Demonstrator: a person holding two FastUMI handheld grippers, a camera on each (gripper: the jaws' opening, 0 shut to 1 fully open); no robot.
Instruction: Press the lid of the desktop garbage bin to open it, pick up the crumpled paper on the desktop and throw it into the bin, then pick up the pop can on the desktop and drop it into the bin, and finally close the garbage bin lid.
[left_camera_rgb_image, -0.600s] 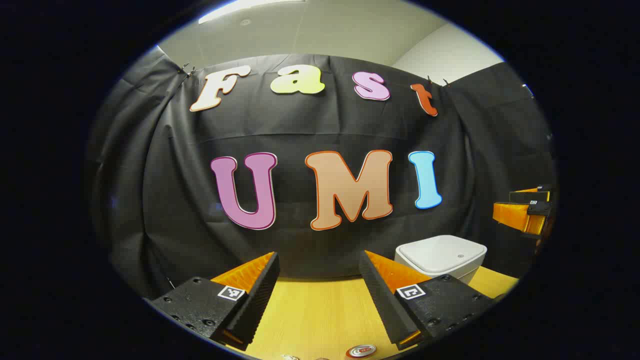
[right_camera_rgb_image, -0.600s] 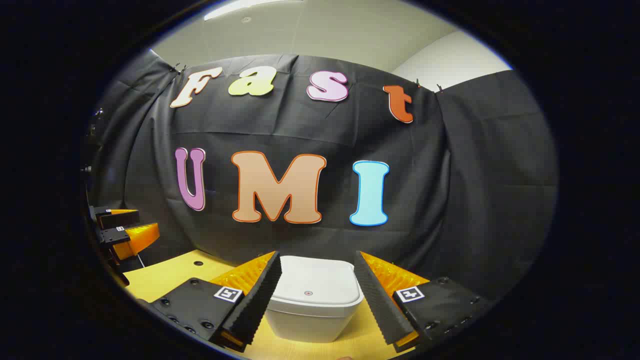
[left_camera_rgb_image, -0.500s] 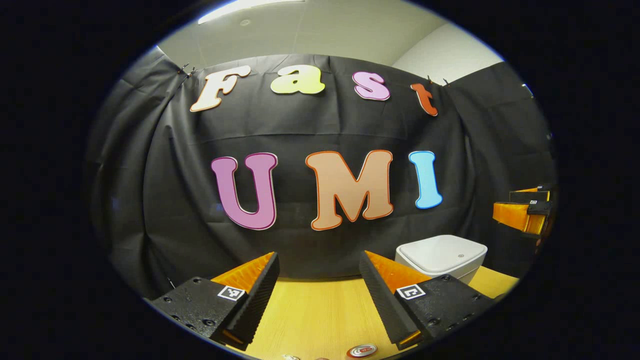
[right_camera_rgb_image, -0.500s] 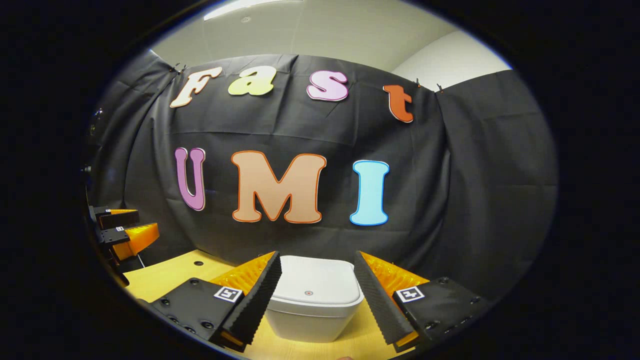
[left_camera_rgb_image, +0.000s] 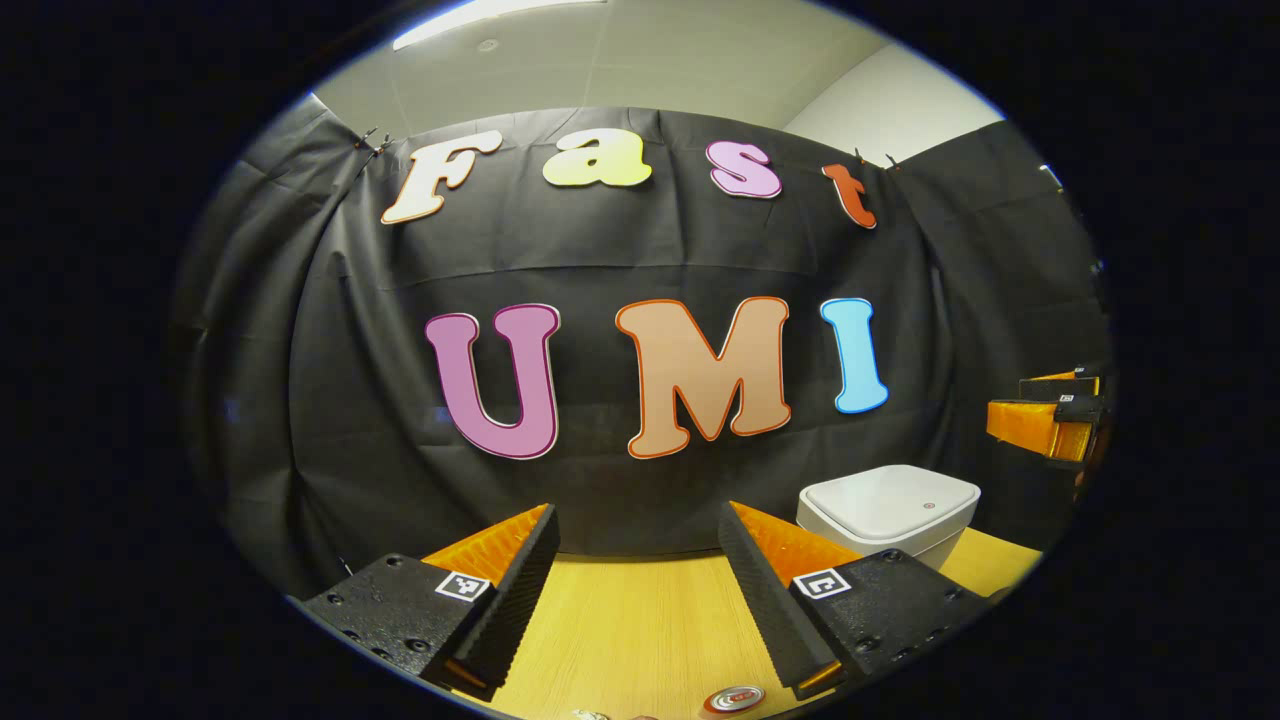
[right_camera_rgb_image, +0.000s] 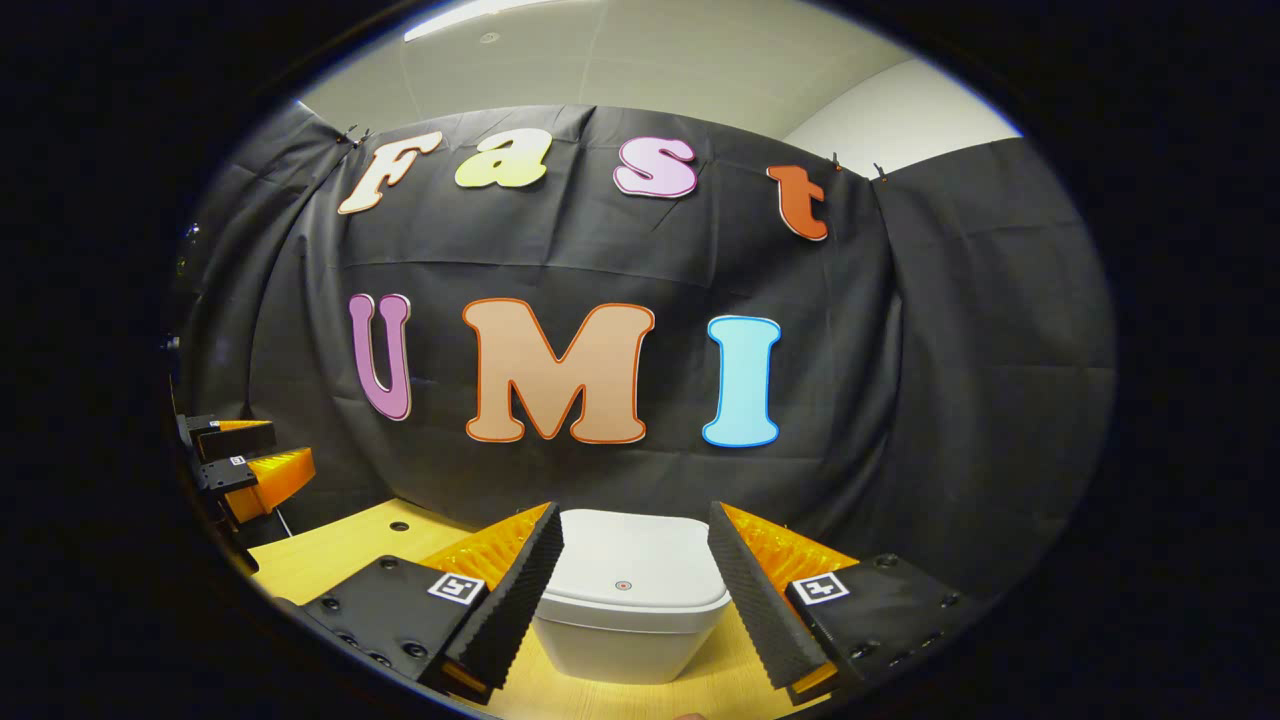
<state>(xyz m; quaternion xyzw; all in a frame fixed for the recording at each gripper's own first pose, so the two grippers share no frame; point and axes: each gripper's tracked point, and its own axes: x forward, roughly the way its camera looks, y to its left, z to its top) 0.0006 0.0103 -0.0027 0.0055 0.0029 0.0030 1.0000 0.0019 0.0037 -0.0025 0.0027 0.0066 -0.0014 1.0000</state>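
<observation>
Two hand-held grippers hang above one wooden counter (left_camera_rgb_image: 640, 620), both with fingers spread wide and nothing between them.

Farthest left, the left hand-held gripper (left_camera_rgb_image: 637, 600) points at the bare counter and the black cloth wall. At the bottom edge of the left gripper view, just below its fingers, sits the round top of one pop can (left_camera_rgb_image: 732, 699); beside it, to the left, a pale scrap (left_camera_rgb_image: 590, 714) may be the crumpled paper, but too little of it shows to be sure. Off to the right of that gripper stands one white garbage bin (left_camera_rgb_image: 888, 505), lid down, with a small dot on the lid. The right hand-held gripper (right_camera_rgb_image: 635, 590) faces this bin squarely in the right gripper view, the lid (right_camera_rgb_image: 640, 565) framed between its open fingers but not touched, and the dot (right_camera_rgb_image: 623, 585) lying near the lid's front edge.

Judging by the closed lid, the first step, pressing it open, is not yet done. Risks from here, as I read them:
- The press lands off the dot or on the rim, so the latch does not release.
- The spread fingers straddle the lid instead of pushing it, since one fingertip has to do the pressing.
- A hard shove slides or tips the light bin on the smooth counter.
- The can, almost under the left gripper, gets knocked over and rolls.
</observation>
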